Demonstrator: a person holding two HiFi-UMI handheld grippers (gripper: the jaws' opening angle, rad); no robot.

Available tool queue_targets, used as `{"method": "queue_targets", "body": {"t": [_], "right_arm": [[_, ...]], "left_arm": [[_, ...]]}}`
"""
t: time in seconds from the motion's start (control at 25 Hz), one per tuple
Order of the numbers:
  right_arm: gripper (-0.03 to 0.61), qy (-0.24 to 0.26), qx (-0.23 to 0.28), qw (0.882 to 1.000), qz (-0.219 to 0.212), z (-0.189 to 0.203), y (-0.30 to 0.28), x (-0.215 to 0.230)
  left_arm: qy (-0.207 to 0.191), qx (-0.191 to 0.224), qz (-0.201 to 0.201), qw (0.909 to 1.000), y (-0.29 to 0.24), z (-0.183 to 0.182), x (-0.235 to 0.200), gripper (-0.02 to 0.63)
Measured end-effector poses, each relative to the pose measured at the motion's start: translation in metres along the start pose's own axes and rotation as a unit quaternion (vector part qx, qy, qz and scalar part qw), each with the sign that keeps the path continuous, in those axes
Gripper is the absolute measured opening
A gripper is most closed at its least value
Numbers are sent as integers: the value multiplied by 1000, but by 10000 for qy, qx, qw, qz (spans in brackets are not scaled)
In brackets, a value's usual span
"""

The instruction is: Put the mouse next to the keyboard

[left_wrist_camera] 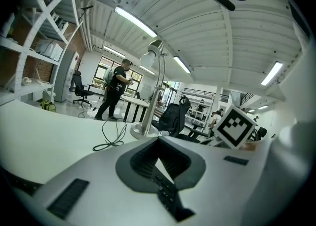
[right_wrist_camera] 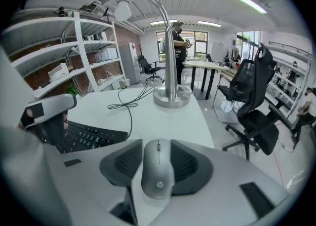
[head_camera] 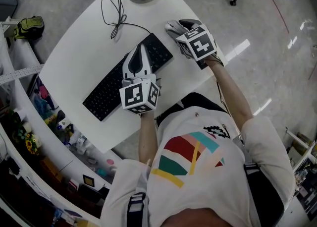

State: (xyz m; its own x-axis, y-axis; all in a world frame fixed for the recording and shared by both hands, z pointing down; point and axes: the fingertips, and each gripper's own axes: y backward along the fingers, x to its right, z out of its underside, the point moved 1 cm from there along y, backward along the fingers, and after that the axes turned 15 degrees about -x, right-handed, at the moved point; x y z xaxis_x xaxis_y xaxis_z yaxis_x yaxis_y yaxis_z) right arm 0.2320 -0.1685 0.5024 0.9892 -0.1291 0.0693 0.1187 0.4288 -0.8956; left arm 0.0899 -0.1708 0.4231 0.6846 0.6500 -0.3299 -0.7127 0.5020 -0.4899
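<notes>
Right claw [right_wrist_camera: 158, 146]: jaws narrowed onto the mouse [right_wrist_camera: 158, 170]. The grey pads press both its flanks, with the scroll wheel pointing away from the claw. I cannot tell whether the mouse is clear of the table [head_camera: 74, 57].

Just to the left of this claw, slightly ahead, lies the black keyboard [right_wrist_camera: 81, 138]. Its near corner is apart from the mouse.

Left claw [head_camera: 141, 47]: hovers over the keyboard's middle, jaws drawn together at the tips with nothing between them. Only a sliver of white tabletop shows through behind the pads.

Ahead of both claws a thin black cable [head_camera: 114, 15] loops across the bare tabletop. Beyond the cable, straight ahead of the right claw, stands the round metal lamp base [right_wrist_camera: 171, 96].

Farther off to the right of that claw is a black office chair [right_wrist_camera: 252, 106] on the floor.
</notes>
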Motion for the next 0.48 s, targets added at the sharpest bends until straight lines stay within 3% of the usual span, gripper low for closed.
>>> {"method": "queue_targets", "body": {"t": [0.04, 0.08, 0.2, 0.32, 0.48], "right_arm": [[97, 30, 143, 9998, 152, -6, 10, 1], [12, 89, 310, 9990, 326, -13, 20, 1], [12, 210, 862, 9955, 321, -38, 52, -12], [12, 279, 1407, 9896, -131, -66, 86, -38], [12, 828, 2065, 9722, -728, -103, 136, -97]], "left_arm": [[11, 55, -37, 10000, 3, -3, -1, 46], [30, 117, -78, 9999, 7, -6, -2, 46], [94, 351, -213, 9991, 24, -19, -8, 46], [70, 605, -419, 9973, 47, -37, -12, 46], [-97, 1054, -811, 9911, 92, -66, -18, 46]]}}
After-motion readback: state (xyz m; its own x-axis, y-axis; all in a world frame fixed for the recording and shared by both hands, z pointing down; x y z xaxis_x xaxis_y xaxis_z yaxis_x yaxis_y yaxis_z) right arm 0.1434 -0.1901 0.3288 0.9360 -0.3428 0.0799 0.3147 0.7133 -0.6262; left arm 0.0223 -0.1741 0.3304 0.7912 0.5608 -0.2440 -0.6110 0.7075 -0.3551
